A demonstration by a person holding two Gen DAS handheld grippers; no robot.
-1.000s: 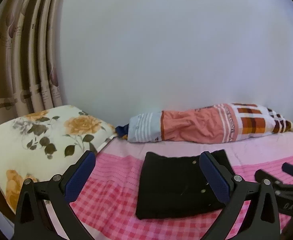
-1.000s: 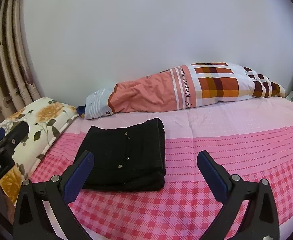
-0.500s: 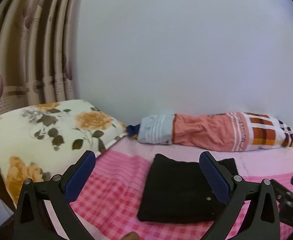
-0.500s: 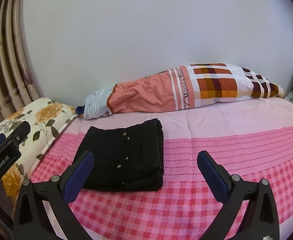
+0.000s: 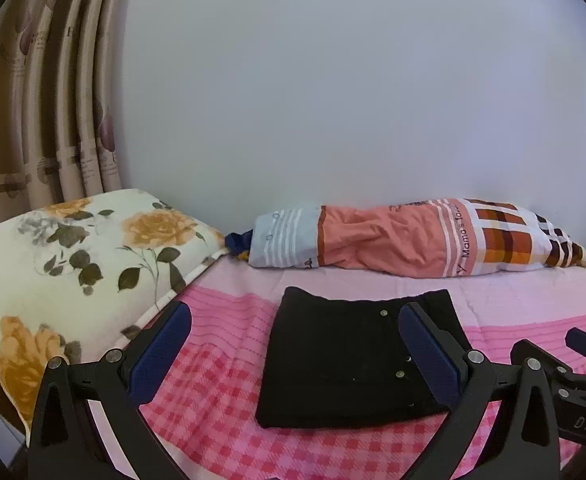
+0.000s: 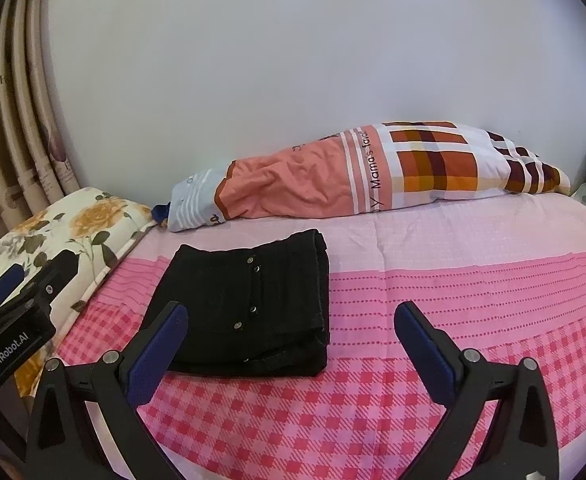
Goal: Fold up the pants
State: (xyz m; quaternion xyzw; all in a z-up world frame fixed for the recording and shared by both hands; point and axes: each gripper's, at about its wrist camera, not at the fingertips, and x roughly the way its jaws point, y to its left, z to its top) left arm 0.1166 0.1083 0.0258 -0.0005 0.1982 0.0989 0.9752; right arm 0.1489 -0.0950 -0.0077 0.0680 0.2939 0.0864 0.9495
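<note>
Left wrist: right finger (image 5: pixel 429 350) hides folded pants (image 5: pixel 341 356) corner; both tongs wide, empty.

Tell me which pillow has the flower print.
The square pillow at the bed's left, by the curtain: cream with orange roses. The long pillow along the wall is striped and plaid.

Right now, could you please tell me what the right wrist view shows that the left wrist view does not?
Only the right wrist view shows the stacked layers along the right edge of the folded black pants and the open left gripper from outside. Only the left wrist view shows the right gripper from outside. Both show the pink checked bedsheet, the floral cream pillow and the long orange plaid bolster.
</note>
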